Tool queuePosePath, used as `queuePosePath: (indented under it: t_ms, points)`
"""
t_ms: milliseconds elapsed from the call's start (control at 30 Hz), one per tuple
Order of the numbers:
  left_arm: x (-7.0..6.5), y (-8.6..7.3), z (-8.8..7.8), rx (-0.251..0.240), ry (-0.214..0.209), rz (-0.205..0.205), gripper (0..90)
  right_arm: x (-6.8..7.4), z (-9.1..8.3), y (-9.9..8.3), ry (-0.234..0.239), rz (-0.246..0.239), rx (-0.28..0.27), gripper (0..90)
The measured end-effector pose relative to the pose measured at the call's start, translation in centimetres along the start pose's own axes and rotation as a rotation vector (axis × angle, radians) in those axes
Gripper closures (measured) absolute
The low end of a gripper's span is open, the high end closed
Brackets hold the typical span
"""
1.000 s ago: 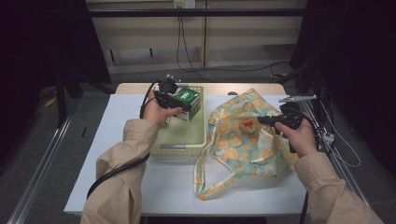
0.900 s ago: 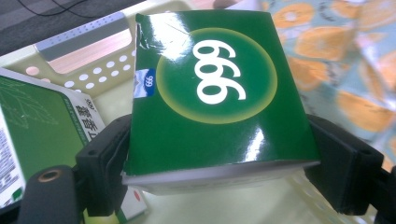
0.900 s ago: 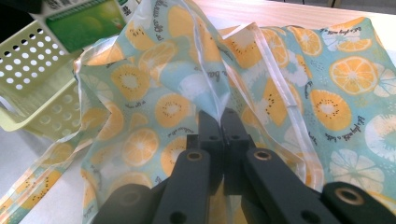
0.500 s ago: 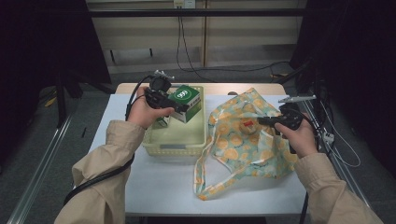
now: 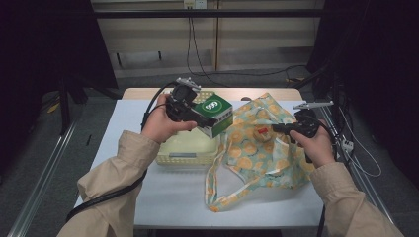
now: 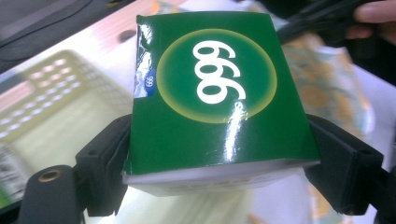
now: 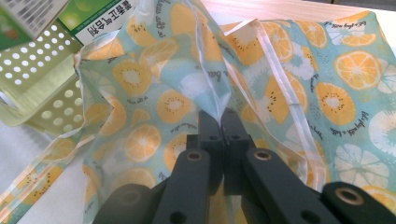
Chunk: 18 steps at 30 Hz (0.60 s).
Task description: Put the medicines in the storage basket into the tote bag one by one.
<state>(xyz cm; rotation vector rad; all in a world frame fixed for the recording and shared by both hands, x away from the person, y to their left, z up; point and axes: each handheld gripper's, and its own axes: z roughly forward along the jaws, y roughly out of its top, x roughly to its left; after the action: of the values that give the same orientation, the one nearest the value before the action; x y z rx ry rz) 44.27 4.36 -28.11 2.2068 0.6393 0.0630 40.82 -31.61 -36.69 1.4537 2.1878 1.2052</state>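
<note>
I have the green box (image 5: 215, 114) clamped between the jaws of my left gripper (image 5: 200, 118), one jaw on each side wall, and in the left gripper view the box (image 6: 215, 93) sits square between the pads with its printed face up. It is lifted clear of the pale yellow basket (image 5: 188, 152), hanging above the basket's right edge and just short of the fruit-print bag (image 5: 262, 148) that lies spread on the counter (image 5: 173, 197). My right gripper (image 5: 277, 128) is pressed together on a fold of the bag's cloth near its mouth; in the right gripper view the jaws meet on a seam of the fabric (image 7: 219, 100) and hold it raised, so the bag (image 7: 154, 107) tents up toward the basket (image 7: 37, 88). As I judge it, the pick-up is done: the box is out of the basket and firmly held, and the bag's rim is gripped. What is left is the larger half. The opening does not look wide to me yet, so I would expect to lift the rim further, carry the box across the short gap, lower it inside and let go. I cannot tell from here whether anything already lies in the bag.
</note>
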Motion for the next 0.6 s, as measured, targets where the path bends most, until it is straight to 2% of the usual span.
queuePosePath:
  t_ms: [133,367,600]
  points:
    - [-1.5,0.1,1.2,0.006,-0.038,0.030,17.0,0.1,0.2,-0.1,0.007,0.000,-0.002,89.6]
    - [-3.7,-0.2,4.3,0.036,-0.058,0.086,16.9,0.5,0.1,0.2,0.005,-0.011,-0.002,89.7]
    - [-4.9,-1.0,7.0,0.038,-0.101,0.087,16.9,0.5,-0.4,0.3,0.000,-0.010,-0.008,89.7]
